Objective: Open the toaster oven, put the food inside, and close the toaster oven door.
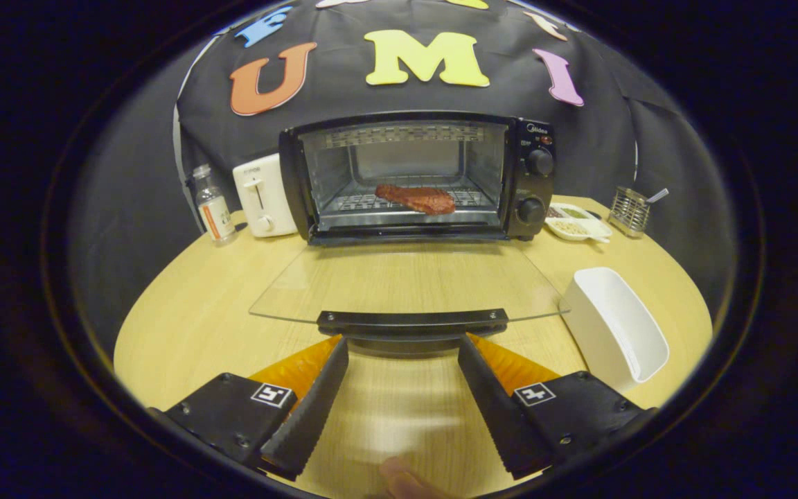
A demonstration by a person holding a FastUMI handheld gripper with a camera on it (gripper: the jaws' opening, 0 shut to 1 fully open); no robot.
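Reddish-brown slab of meat (pixel 415 198) already sits on the rack inside the black toaster oven (pixel 418 177), so the gripper (pixel 403 346), fingers spread and empty, lines up under the flopped-down glass door's black handle (pixel 412 322) to lift it closed, I'd guess.

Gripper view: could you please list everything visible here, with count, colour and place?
toaster oven: one, black, far side of table
oven door: one, glass, folded down flat, handle just ahead of the fingers
food: one, reddish-brown, on the oven rack
toaster: one, white, left of oven
bottle: one, clear, left of toaster
divided dish: one, white, right of oven
wire holder: one, metal, beyond dish
bin: one, white, right of door
table: one, light wood
gripper: one, open, at door handle
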